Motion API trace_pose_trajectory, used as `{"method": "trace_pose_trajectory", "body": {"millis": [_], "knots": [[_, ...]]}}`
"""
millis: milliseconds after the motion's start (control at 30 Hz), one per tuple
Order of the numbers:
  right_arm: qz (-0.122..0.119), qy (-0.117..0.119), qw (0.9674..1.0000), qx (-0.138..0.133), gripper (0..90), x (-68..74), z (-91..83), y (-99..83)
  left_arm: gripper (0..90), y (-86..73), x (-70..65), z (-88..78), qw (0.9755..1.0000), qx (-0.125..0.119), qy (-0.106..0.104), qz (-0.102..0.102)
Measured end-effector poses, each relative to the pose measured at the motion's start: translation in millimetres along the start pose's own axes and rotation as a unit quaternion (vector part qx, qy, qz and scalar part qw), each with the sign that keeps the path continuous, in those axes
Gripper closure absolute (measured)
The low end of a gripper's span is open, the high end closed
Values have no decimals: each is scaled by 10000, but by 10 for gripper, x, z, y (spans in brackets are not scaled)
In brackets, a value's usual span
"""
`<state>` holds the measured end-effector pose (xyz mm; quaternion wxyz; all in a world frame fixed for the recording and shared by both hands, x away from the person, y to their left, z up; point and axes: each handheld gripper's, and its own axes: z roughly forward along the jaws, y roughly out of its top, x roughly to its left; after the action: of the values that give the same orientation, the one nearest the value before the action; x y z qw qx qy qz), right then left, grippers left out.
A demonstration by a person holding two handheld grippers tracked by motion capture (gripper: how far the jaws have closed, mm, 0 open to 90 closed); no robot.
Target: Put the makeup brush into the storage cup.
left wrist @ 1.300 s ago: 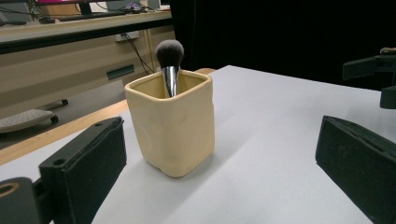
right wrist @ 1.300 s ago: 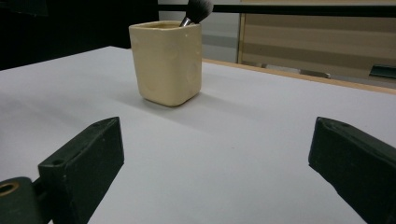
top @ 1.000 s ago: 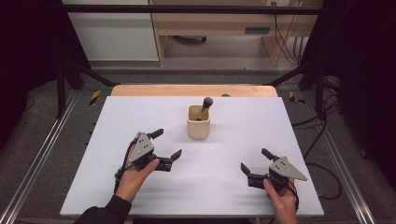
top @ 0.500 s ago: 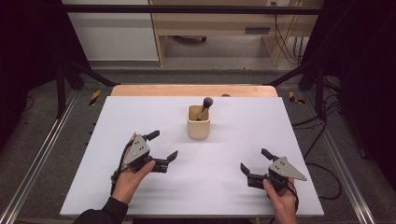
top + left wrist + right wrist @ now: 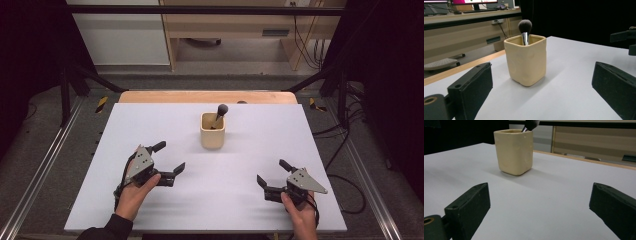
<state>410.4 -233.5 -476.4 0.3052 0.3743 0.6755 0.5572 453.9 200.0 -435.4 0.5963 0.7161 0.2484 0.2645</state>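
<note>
The surface is a plain white board carrying one cream cup near its centre, toward the far edge. The cup is square-sided with rounded corners and stands upright on its base. It appears rigid and of moderate weight, probably ceramic or a cast material; its smooth walls may slip under hard pads, and it could chip if knocked over. A grip across two opposite walls, below the rim, would be the steadier hold.

A makeup brush stands in the cup, bristle head up. Its long axis runs near vertical and leans against the rim. It looks light, with a stiff metal ferrule and soft bristles; the ferrule just under the head is the sensible place to pinch.

The left gripper rests near the surface, jaws spread and empty, facing the cup. The right gripper sits well apart on the other side, jaws likewise spread and holding nothing.
</note>
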Motion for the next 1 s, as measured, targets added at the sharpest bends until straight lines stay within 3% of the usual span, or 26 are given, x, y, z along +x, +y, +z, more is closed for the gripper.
{"method": "trace_pose_trajectory", "body": {"millis": [300, 1000], "knots": [[3, -7, 10000, 8, 36, 2, 1, -3, 35, 12, 48, -107, 9999, -100, 10, -78], [-20, -29, 10000, 26, 36, 2, -1, -7, 30, 64, 194, -480, 9994, -228, 251, 20]]}}
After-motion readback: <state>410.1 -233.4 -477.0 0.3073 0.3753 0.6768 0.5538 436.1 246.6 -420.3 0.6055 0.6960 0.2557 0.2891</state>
